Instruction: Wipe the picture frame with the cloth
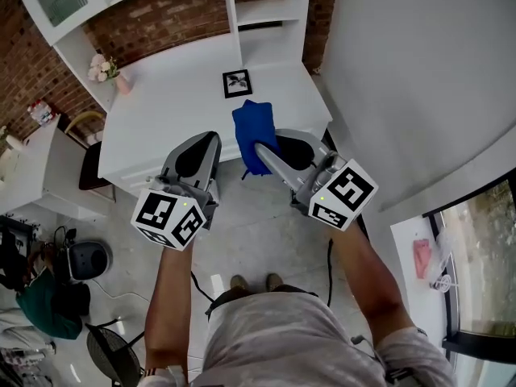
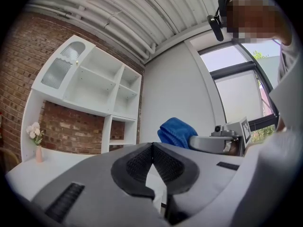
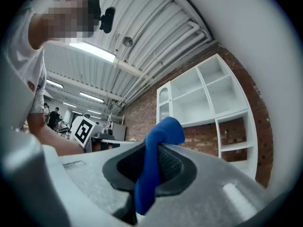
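Note:
A small black picture frame [image 1: 237,83] lies flat near the back of the white table [image 1: 169,111]. My right gripper [image 1: 260,147] is shut on a blue cloth [image 1: 255,134], which hangs over the table's front edge, nearer me than the frame. In the right gripper view the blue cloth [image 3: 154,161] is pinched between the black pads and bulges above them. My left gripper [image 1: 213,139] hovers at the table's front edge, left of the cloth, shut with nothing in it. The left gripper view shows its pads [image 2: 142,164] pressed together and the blue cloth [image 2: 176,131] off to the right.
A pink vase of flowers [image 1: 113,72] stands at the table's back left. White shelving [image 1: 266,10] over a brick wall rises behind the table. A white wall [image 1: 419,71] stands close on the right. A chair [image 1: 90,147] sits to the left of the table.

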A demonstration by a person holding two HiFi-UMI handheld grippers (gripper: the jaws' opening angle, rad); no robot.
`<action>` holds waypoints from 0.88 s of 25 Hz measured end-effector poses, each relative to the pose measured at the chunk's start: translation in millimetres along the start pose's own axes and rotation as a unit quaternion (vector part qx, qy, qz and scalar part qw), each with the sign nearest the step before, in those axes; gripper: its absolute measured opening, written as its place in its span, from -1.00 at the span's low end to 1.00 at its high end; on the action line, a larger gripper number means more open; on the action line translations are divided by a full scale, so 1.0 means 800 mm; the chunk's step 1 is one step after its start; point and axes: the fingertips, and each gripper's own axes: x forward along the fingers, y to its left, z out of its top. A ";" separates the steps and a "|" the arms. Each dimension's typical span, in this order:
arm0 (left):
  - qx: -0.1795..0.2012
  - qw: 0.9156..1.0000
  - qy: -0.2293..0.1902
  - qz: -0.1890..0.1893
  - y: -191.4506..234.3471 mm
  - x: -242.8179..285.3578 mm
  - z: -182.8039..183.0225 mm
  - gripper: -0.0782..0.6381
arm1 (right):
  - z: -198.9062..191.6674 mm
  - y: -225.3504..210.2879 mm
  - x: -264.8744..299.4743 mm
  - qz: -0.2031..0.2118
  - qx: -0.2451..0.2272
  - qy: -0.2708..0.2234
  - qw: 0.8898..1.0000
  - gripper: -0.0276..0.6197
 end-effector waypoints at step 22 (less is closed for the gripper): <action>-0.017 1.000 0.000 -0.004 0.189 0.103 -0.036 -0.78 | -0.058 -0.136 0.142 -0.026 -0.002 0.032 0.999 -0.77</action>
